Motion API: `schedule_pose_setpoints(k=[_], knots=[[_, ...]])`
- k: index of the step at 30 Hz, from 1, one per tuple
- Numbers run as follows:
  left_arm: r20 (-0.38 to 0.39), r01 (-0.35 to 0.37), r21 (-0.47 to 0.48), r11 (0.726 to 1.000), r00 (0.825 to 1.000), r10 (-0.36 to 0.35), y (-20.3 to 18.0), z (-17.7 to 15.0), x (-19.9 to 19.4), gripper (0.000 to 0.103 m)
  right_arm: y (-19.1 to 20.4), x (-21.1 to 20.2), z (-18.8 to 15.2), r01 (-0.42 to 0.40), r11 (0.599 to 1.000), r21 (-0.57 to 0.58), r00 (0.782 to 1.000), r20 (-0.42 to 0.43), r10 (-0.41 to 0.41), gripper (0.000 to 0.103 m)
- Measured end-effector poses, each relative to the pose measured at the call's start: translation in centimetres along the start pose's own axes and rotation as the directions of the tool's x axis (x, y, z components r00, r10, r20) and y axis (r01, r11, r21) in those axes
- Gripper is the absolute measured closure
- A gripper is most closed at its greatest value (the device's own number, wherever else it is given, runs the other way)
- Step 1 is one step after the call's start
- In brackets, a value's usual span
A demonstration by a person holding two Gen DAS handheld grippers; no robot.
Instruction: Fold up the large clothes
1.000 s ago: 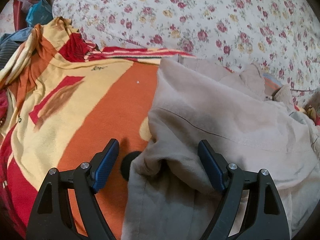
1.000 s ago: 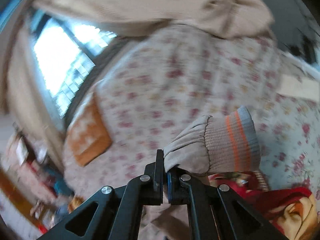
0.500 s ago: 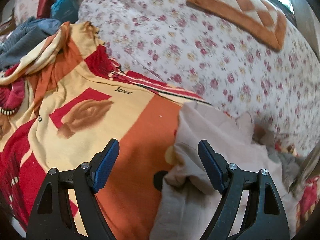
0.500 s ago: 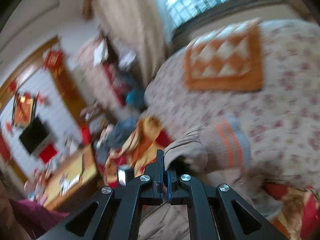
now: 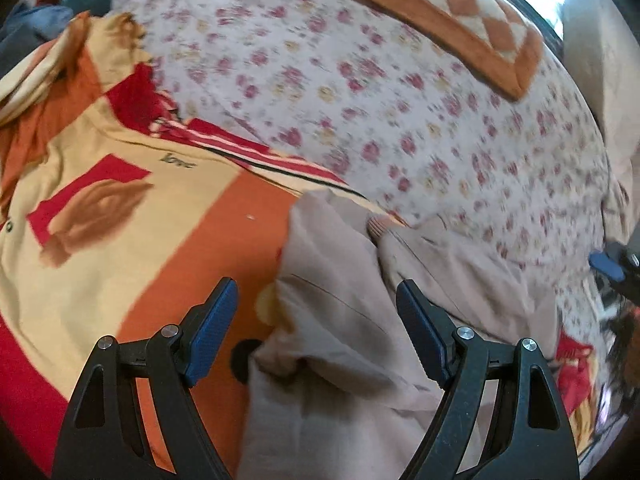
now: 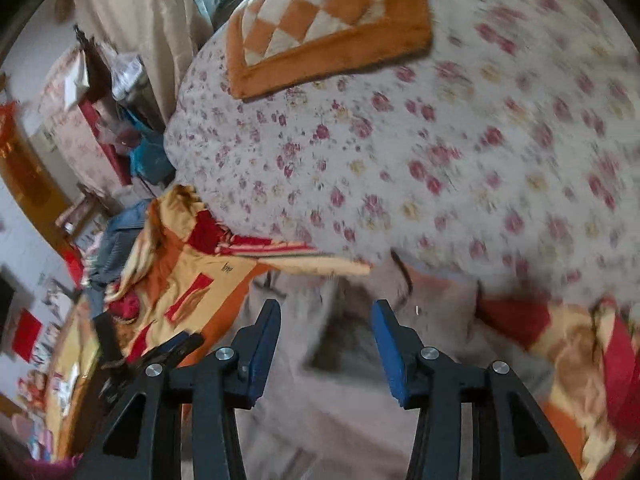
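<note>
Floral bedspread [image 5: 400, 120], white with small red and yellow blossoms, covers a wide bed and lies mostly bare in both wrist views, giving open room beyond the clothes. Near its far edge rests a plush orange-and-cream checkered cushion [image 6: 328, 20], with a pale beige curtain [image 6: 152, 20] and a window behind it. At the bed's left edge the right wrist view shows a cluttered room with a heap of blue and red cloth [image 6: 116, 248], too blurred to sort out.

On the near part of the bed lies a smooth orange, yellow and red printed blanket [image 5: 120, 220], flat in the middle and bunched at its far-left corner. On top of it, reaching onto the bedspread, sits the large beige soft-woven garment [image 5: 340, 300], loosely folded, with a ribbed cuff peeking out at its far edge.

The left gripper [image 5: 316, 328] hangs low over the garment's near-left fold, its blue-padded fingers [image 5: 212, 328] wide apart and holding nothing; the left finger is over the blanket, the right over the beige cloth. The right gripper [image 6: 324, 344] is likewise spread apart and empty above the garment [image 6: 352, 400], which fills the space between and below its fingers.
</note>
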State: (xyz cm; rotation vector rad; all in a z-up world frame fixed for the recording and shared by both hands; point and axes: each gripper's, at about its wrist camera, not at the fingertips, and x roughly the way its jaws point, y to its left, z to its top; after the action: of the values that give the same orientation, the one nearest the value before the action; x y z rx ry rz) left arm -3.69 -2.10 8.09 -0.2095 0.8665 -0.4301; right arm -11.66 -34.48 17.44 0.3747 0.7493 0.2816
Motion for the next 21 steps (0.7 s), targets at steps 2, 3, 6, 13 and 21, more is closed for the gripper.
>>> schedule_pose_setpoints(k=[2,3,6,13,21], knots=[[-0.016,0.005,0.03,1.0,1.0,-0.004,-0.9,-0.6,0.4,0.022,-0.7,-1.2,-3.0,-0.048,0.999,-0.01,0.999,-0.026,0.047,0.058],[-0.026,0.01,0.039,0.999,1.0,-0.009,-1.4,-0.9,0.6,0.022,-0.9,-1.2,-4.3,-0.06,0.998,-0.019,0.997,-0.047,0.059,0.057],[-0.045,0.016,0.052,0.999,0.999,-0.013,-2.4,-1.8,1.4,0.022,-1.3,0.3,-8.2,-0.094,0.995,-0.033,0.986,-0.138,0.089,0.058],[-0.106,0.011,0.043,0.999,0.994,-0.006,-3.8,-1.9,1.7,0.022,-9.8,9.6,-6.9,0.141,0.958,0.251,0.987,-0.112,-0.116,0.058],[-0.215,0.062,-0.042,0.997,0.974,-0.069,-5.4,1.0,5.4,0.022,-11.7,7.3,-6.4,0.092,0.929,0.358,0.996,-0.046,-0.081,0.035]])
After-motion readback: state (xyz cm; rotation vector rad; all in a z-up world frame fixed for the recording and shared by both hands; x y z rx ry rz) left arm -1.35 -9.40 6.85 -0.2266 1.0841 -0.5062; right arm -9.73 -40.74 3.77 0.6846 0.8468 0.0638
